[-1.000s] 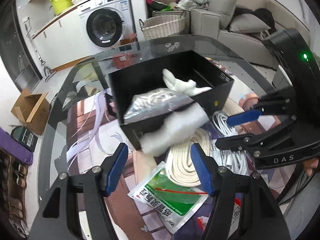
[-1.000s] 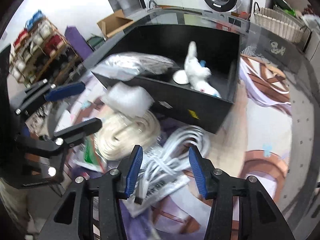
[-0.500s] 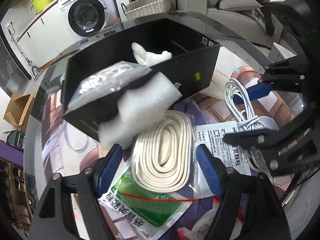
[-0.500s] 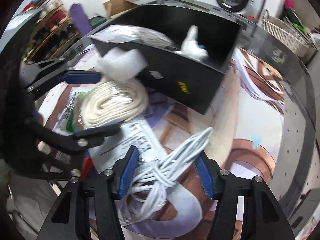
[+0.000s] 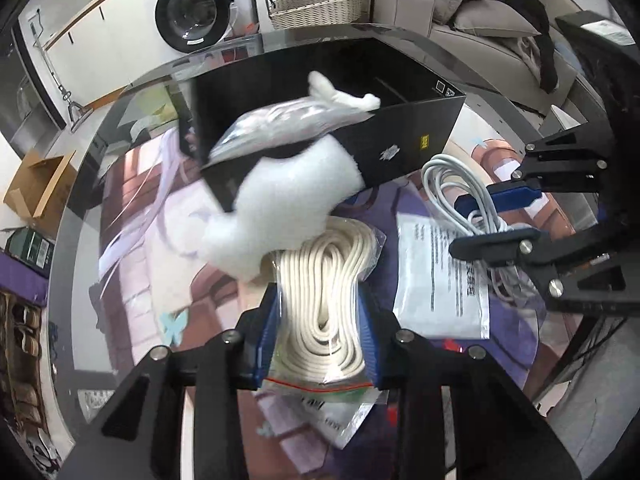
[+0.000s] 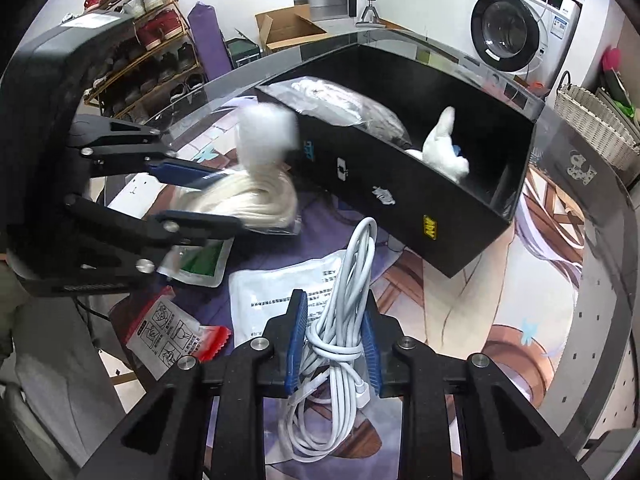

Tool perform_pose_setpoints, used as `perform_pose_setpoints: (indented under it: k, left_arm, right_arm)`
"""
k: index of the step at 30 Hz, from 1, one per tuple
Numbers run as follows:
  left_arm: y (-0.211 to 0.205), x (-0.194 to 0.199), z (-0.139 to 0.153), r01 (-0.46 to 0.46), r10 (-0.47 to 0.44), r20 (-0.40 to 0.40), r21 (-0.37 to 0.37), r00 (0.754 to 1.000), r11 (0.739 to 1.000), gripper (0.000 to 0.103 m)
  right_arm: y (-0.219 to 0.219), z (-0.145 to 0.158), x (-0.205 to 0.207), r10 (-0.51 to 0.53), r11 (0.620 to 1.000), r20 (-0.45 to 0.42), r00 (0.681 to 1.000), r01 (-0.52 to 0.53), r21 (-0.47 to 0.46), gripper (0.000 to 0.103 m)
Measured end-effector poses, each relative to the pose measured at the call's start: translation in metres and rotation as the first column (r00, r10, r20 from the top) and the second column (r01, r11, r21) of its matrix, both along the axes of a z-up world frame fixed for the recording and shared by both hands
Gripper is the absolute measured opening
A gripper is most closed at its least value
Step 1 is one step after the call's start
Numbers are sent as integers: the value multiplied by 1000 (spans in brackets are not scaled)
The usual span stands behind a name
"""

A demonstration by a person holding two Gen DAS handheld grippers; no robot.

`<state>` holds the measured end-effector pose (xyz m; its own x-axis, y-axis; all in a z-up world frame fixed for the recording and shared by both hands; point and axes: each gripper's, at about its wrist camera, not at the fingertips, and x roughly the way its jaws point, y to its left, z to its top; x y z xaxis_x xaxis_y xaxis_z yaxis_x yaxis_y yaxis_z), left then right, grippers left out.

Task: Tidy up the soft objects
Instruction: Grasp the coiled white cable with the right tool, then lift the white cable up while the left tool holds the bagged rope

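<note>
My left gripper [image 5: 320, 332] is shut on a clear bag of coiled cream rope [image 5: 324, 280], also seen in the right wrist view [image 6: 248, 204]. A white fluffy wad [image 5: 288, 208] lies over the rope's far end against the black box [image 5: 404, 152]. The box holds a silver bag [image 5: 288, 124] and a white plush toy [image 6: 444, 152]. My right gripper [image 6: 332, 348] is shut on a bundle of white cable [image 6: 344, 328], which also shows in the left wrist view [image 5: 460, 192].
Flat packets lie on the printed table mat: a white leaflet bag [image 6: 276, 292], a green sachet [image 6: 200, 260] and a red-edged packet [image 6: 172, 340]. A wicker basket [image 5: 320, 8], washing machine [image 5: 192, 8] and sofa [image 5: 480, 20] stand beyond the glass table edge [image 5: 64, 240].
Both grippers moved forward and closed: the left onto the rope bag, the right onto the white cable bundle. Both were open around them half a second ago.
</note>
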<state>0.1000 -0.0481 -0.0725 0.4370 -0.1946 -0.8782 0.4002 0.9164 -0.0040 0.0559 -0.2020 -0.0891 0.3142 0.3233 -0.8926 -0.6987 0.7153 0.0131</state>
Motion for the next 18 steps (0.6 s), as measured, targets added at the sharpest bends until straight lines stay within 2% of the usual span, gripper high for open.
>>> perform_pose_setpoints:
  k: [4, 8, 10, 14, 16, 18]
  left_arm:
    - [10, -9, -1, 6, -6, -31, -20, 999, 1000, 35]
    - [1, -13, 4, 42, -42, -4, -27, 999, 999, 39]
    - [-3, -12, 0, 44, -44, -2, -7, 999, 999, 47]
    - [-13, -7, -13, 38, -37, -8, 48, 999, 998, 51]
    - [-15, -6, -15, 32, -33, 2, 57, 999, 998, 42]
    - [-15, -7, -14, 29, -30, 7, 53, 1000, 998, 37]
  right_arm:
    - [6, 1, 0, 3, 1000, -5, 1000, -3, -3, 26]
    - [4, -6, 5, 0, 1000, -18, 1000, 0, -4, 26]
    - [4, -9, 8, -13, 1000, -35, 999, 12, -14, 26]
    - [5, -15, 8, -15, 998, -43, 999, 12, -54, 28]
    - [5, -17, 7, -11, 998, -41, 999, 9, -56, 28]
    - [6, -15, 3, 5, 997, -4, 1000, -6, -73, 27]
